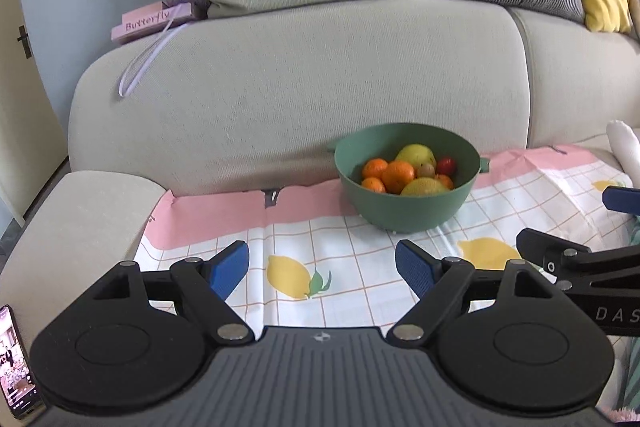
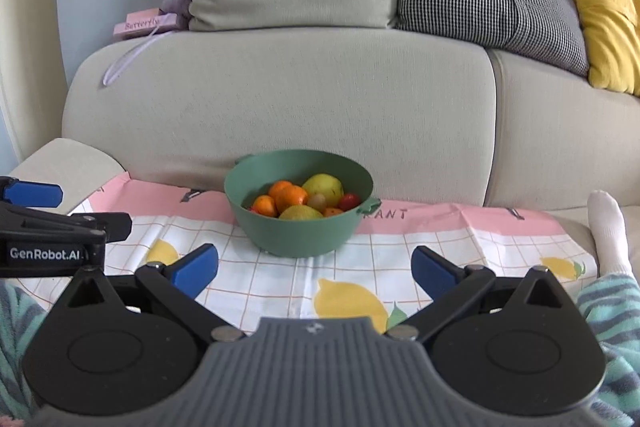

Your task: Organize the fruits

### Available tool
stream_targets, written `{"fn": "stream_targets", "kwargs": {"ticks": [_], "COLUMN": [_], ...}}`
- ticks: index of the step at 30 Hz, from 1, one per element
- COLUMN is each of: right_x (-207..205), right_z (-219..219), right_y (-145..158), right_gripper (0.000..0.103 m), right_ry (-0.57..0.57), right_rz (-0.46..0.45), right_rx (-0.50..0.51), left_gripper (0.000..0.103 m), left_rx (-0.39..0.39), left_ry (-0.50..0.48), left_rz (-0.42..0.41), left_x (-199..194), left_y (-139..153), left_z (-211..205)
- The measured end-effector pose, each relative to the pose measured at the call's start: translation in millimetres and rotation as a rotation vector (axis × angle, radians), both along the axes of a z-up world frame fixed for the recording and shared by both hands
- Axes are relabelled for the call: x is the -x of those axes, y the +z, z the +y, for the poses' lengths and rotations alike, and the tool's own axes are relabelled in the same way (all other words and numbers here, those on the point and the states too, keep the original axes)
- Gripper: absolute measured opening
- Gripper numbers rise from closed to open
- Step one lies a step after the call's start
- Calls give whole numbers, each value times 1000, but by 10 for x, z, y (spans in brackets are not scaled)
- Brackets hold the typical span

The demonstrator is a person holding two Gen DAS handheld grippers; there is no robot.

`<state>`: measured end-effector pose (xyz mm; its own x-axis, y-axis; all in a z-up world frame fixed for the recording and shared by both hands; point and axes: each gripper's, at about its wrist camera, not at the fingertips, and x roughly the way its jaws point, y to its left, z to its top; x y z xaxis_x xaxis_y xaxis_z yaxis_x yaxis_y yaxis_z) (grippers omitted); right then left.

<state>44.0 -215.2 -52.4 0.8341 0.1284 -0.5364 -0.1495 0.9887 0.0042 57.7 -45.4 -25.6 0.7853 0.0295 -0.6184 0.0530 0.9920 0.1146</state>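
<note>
Fruits fill a green bowl that stands on a lemon-print cloth spread over the sofa seat, close to the backrest. Several orange mandarins lie at the front and left, a yellow-green pear leans at the back, a second yellow fruit sits low at the front, a small red one is at the right, and a little pale round one rests between them. The bowl has small side handles. The left tongs are spread wide apart, empty, short of the bowl. The right tongs are likewise wide apart and hold nothing.
</note>
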Motion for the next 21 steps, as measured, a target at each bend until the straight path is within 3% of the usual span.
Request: {"fn": "stream_targets", "kwargs": {"ticks": [21], "right_x": [-59], "right_z": [36], "right_y": [-59], "right_gripper": [99], "right_ry": [11], "right_rz": [17], "right_rx": [-4], "left_gripper": [97], "left_rx": [-7], "left_ry": [4], "left_rz": [47], "left_x": [-60], "left_y": [-87], "left_z": [60]}}
